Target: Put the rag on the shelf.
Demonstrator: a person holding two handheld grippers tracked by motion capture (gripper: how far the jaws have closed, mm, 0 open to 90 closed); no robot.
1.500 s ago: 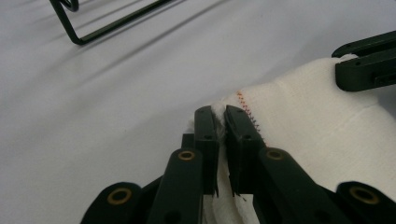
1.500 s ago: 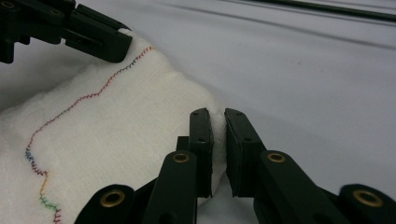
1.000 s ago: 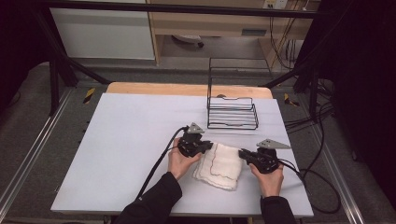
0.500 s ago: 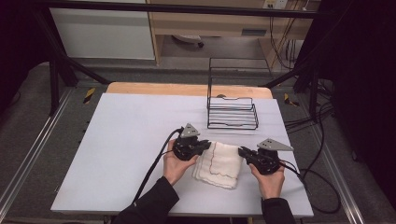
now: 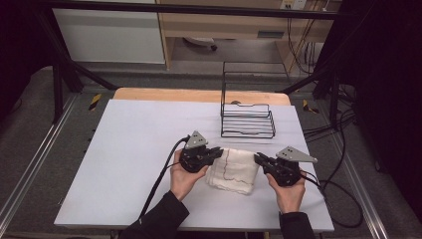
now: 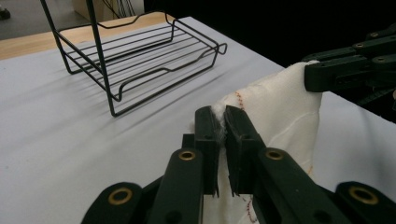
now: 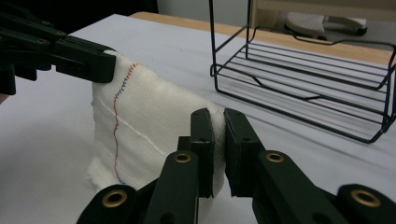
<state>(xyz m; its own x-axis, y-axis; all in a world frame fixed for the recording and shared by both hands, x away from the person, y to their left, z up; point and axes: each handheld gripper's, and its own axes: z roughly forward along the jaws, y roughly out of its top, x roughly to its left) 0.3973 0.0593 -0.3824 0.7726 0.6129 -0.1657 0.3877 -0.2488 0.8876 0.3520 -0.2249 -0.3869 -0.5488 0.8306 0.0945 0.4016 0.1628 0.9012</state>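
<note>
White woven cloth [image 5: 234, 169], stitched in thin coloured thread, lower centre of frame, near black wire rack [image 5: 247, 119]. Left gripper [image 5: 219, 152] and right gripper [image 5: 258, 158] each clamp a corner.

Bright even overhead light, dark surroundings, soft shadows, slightly grainy
</note>
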